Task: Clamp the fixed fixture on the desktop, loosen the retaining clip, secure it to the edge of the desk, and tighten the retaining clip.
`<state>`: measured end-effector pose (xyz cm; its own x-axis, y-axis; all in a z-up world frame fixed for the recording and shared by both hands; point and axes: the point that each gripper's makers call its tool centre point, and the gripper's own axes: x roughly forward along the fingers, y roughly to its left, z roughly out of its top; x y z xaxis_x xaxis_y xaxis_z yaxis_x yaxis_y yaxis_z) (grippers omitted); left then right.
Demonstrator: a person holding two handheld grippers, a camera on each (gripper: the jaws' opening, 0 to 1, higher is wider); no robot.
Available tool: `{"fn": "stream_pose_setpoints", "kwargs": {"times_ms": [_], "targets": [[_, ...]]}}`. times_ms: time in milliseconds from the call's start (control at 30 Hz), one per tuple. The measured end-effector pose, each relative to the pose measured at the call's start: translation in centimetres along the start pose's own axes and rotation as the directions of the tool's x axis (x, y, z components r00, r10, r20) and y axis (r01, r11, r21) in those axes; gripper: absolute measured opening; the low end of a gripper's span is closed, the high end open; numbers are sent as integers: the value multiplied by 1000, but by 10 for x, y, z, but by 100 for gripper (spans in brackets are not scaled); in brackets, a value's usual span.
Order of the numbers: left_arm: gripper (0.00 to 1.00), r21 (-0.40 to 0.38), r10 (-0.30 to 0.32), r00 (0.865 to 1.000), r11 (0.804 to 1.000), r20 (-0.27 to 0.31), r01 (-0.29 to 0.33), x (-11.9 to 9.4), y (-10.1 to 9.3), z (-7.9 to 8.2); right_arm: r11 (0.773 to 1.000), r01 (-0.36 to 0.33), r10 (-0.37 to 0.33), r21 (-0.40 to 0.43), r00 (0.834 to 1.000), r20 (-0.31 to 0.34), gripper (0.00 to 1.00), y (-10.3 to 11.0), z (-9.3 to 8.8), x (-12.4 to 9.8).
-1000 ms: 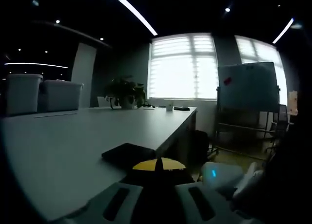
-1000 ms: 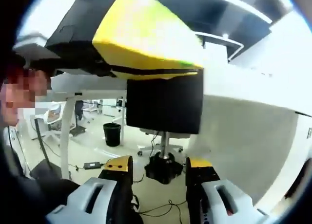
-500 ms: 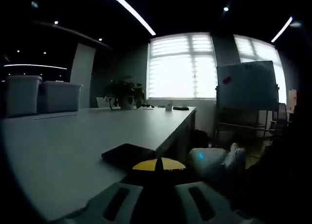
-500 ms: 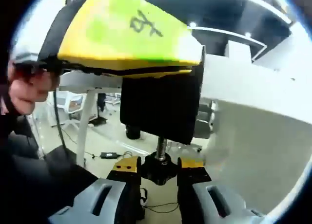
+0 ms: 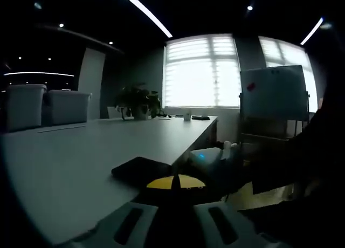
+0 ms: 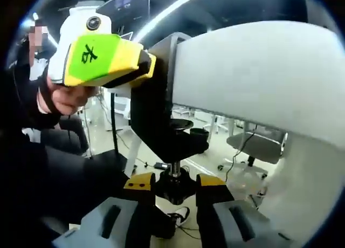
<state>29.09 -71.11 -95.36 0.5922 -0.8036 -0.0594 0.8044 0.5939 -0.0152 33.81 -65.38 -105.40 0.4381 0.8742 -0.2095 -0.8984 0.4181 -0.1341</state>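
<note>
Right gripper [image 6: 175, 187]: yellow-tipped jaws narrow, closed on the black round knob [image 6: 175, 186] at the foot of the threaded screw of the black C-shaped clamp fixture [image 6: 161, 126]. Fixture straddles the edge of the thick white desk [image 6: 253, 75], one plate on top [image 5: 141, 170], the screw pad below the slab. Left gripper [image 5: 175, 190]: jaws meet on the fixture's upper part at the desk edge; its yellow-and-green body [image 6: 99, 56], held by a person's hand [image 6: 67, 100], sits above the fixture. Right gripper's pale body [image 5: 207, 159] shows beyond the desk edge. Whiteboard [image 5: 274, 94] near the bright window.
</note>
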Motion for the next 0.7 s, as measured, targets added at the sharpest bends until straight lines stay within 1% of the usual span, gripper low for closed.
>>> {"fn": "stream_pose_setpoints", "kwargs": {"times_ms": [67,233,400,467,500,600,667,700], "targets": [[1,5,-1,1000,1000,-5,1,0,0,0,1000,-2,2,-6,1000,3,27,1,0,0],[1,-2,-4,1000,1000,-2,4,0,0,-1,1000,7,-7,5,999,-34,27,2,-1,0],[1,-3,-11,1000,1000,-2,11,-1,1,-1,1000,17,-16,22,999,-52,27,1,-4,-1],[1,-4,-11,1000,1000,-1,11,-1,2,-1,999,34,-33,14,998,-56,27,0,-4,-1],[1,-5,-11,1000,1000,1,11,-1,2,-1,998,44,-42,36,997,-58,27,0,-4,-1],[1,-16,-10,1000,1000,13,10,-2,3,0,997,73,-72,33,996,-50,27,0,-4,-2],[1,-20,-7,1000,1000,13,7,-2,3,0,990,120,-121,-70,993,-11,27,-7,0,-4],[1,-19,-7,1000,1000,13,7,-2,3,1,981,149,-150,-126,989,4,27,-7,1,-6]]}}
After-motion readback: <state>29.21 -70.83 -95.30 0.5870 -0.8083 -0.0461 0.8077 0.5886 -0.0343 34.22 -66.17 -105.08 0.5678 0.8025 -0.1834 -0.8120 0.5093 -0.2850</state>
